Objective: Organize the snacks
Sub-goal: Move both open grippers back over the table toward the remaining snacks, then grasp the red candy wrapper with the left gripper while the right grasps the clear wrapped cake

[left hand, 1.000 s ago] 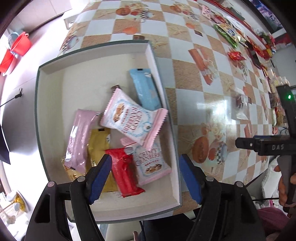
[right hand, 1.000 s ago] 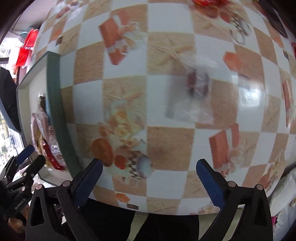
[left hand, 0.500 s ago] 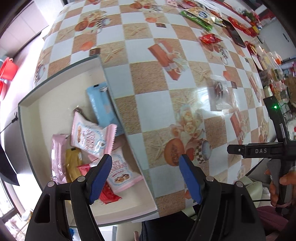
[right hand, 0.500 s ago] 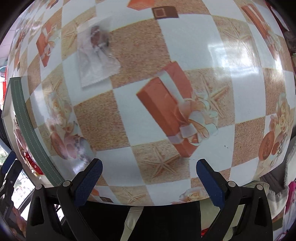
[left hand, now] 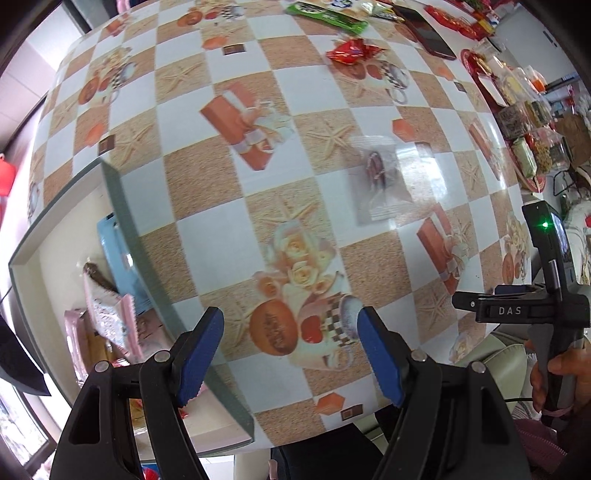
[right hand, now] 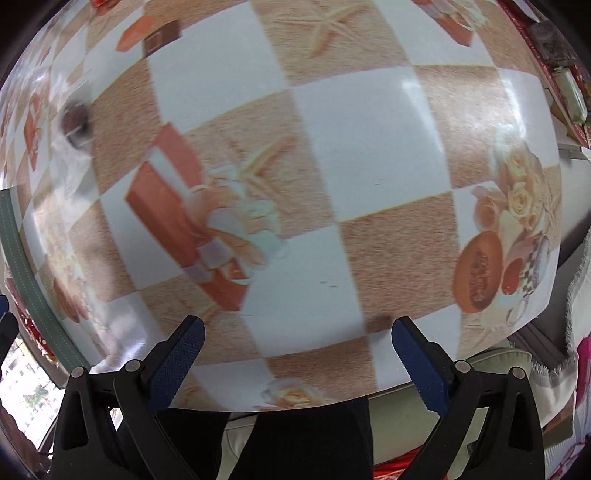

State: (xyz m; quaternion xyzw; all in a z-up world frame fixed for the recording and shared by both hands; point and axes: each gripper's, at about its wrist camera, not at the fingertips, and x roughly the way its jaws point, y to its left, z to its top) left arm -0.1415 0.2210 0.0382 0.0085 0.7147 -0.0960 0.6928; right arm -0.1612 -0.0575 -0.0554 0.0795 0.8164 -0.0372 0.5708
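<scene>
A grey-rimmed white box (left hand: pixel 122 206) sits at the table's left edge and holds several snack packs: a blue one (left hand: pixel 114 254), a pink-and-white one (left hand: pixel 107 317) and others partly hidden. A clear-wrapped snack with a dark centre (left hand: pixel 380 181) lies on the checked tablecloth to the right of the box; it shows blurred at the far left of the right wrist view (right hand: pixel 72 129). My left gripper (left hand: pixel 291 350) is open and empty above the cloth beside the box. My right gripper (right hand: pixel 295 358) is open and empty near the table's front edge; its body shows in the left wrist view (left hand: pixel 535 314).
A red wrapped snack (left hand: pixel 351 50), a green pack (left hand: pixel 328 16) and a dark phone (left hand: pixel 428 37) lie at the far side. A red tray with packets and jars (left hand: pixel 517 110) stands at the right. The box rim (right hand: pixel 22 277) shows at left.
My left gripper has swung right, from over the box to over the cloth. My right gripper has swung right, so the clear-wrapped snack slid from the view's centre to its far left.
</scene>
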